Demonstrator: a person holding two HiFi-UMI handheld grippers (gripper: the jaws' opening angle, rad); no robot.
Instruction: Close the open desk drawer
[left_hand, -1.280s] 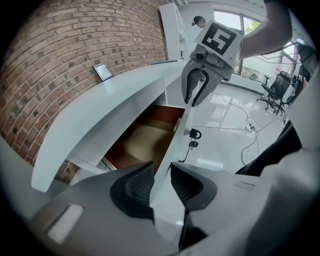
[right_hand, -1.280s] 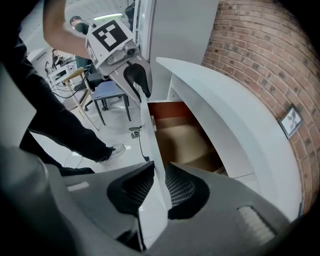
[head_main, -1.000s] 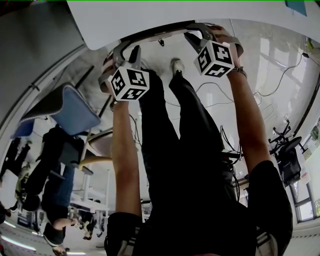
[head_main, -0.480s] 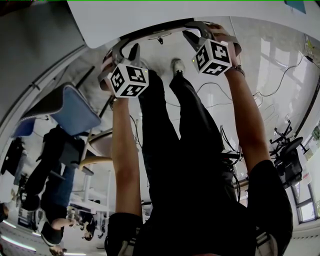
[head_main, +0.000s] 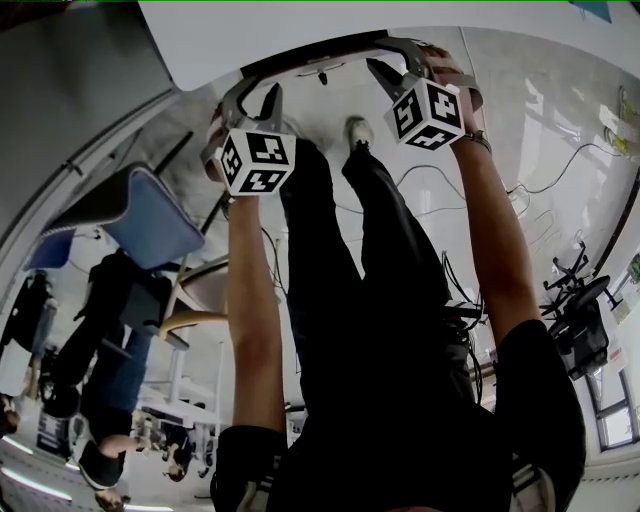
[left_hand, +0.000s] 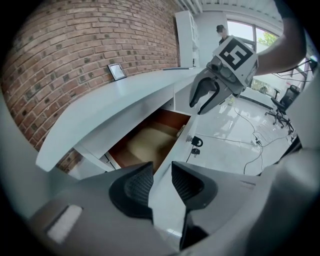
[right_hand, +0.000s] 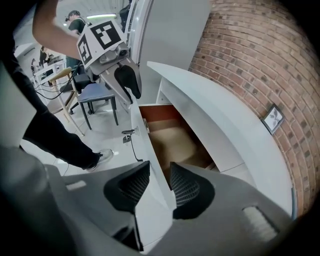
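Your left gripper (left_hand: 161, 182) has its jaws nipped on the top edge of the drawer front (left_hand: 170, 155), one pad on the outer face and one on the inner. Your right gripper (right_hand: 152, 185) pinches the same panel the same way, near its other end. Neither hand is nearer; each holds one end. The panel's long axis runs straight from one gripper to the other, with the key (left_hand: 195, 142) hanging in the lock between them. Beyond the panel lies the open drawer cavity (left_hand: 150, 142), well out from under the white desk top (left_hand: 115, 100). Farther back stands the brick wall (left_hand: 75, 50). The closing push, I judge, goes square to the panel, toward that wall, with both ends kept level.
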